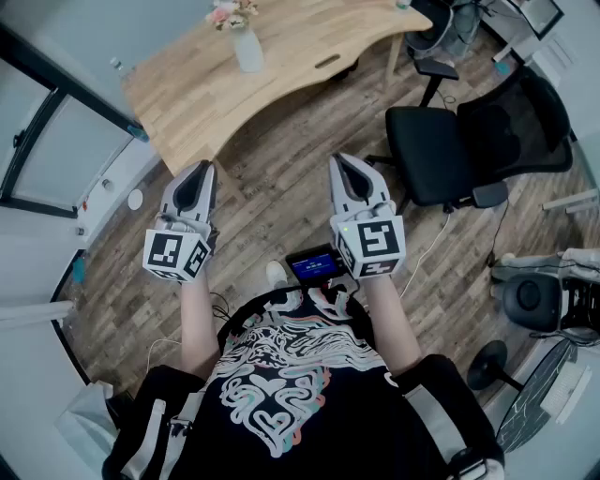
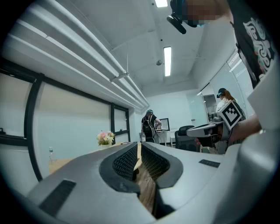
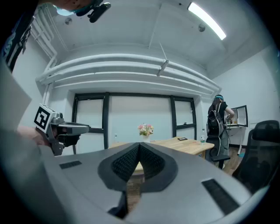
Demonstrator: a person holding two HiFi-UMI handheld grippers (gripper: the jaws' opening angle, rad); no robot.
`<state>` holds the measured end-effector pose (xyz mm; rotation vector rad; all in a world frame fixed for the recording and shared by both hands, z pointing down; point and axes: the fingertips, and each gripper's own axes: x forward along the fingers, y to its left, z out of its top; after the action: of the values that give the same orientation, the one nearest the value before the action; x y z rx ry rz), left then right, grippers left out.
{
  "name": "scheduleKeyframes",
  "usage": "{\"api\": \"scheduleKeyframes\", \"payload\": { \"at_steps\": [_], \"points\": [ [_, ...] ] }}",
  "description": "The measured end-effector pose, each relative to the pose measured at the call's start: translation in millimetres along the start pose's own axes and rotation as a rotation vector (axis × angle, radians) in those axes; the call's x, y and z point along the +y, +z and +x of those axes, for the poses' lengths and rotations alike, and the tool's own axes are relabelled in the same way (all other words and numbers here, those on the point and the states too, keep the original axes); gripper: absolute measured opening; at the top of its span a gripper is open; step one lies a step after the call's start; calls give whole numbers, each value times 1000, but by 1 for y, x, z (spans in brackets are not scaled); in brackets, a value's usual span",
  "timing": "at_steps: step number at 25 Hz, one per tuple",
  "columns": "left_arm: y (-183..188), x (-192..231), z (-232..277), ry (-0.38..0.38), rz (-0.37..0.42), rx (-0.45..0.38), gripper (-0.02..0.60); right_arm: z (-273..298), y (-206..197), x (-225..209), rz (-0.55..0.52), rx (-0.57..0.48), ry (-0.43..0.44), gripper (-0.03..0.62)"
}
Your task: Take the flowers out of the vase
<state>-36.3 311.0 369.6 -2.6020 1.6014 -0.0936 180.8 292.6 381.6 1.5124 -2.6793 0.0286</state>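
Observation:
A white vase [image 1: 247,49] with pink flowers [image 1: 232,13] stands on the wooden table [image 1: 300,37], far ahead of both grippers. My left gripper [image 1: 203,170] and right gripper [image 1: 341,161] are held level over the wood floor, side by side, well short of the table. In the left gripper view the flowers [image 2: 105,137] show small at the left, and my left gripper [image 2: 139,147] is shut with nothing in it. From the right gripper view the flowers [image 3: 146,129] and vase [image 3: 145,138] sit straight ahead. My right gripper [image 3: 139,145] is shut and empty.
A black office chair [image 1: 469,141] stands right of the grippers, near the table's end. A person with a backpack [image 3: 218,120] stands further back at another desk. A water bottle [image 1: 119,67] and a small dark object [image 1: 327,62] lie on the table. A fan [image 1: 534,300] sits at the right.

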Motion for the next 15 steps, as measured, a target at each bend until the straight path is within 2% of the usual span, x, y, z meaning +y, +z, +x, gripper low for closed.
{"api": "scheduleKeyframes", "payload": {
  "at_steps": [5,10,15],
  "points": [
    [-1,-3,-14,21,-54,15,31,-15,-6,9,-8,32,2,5],
    [-2,-9,-19,57,-43,0,31,-15,-10,13,-33,25,39,5],
    [-6,-20,-20,64,-51,-4,31,-20,-18,9,-12,38,48,5]
  ]
}}
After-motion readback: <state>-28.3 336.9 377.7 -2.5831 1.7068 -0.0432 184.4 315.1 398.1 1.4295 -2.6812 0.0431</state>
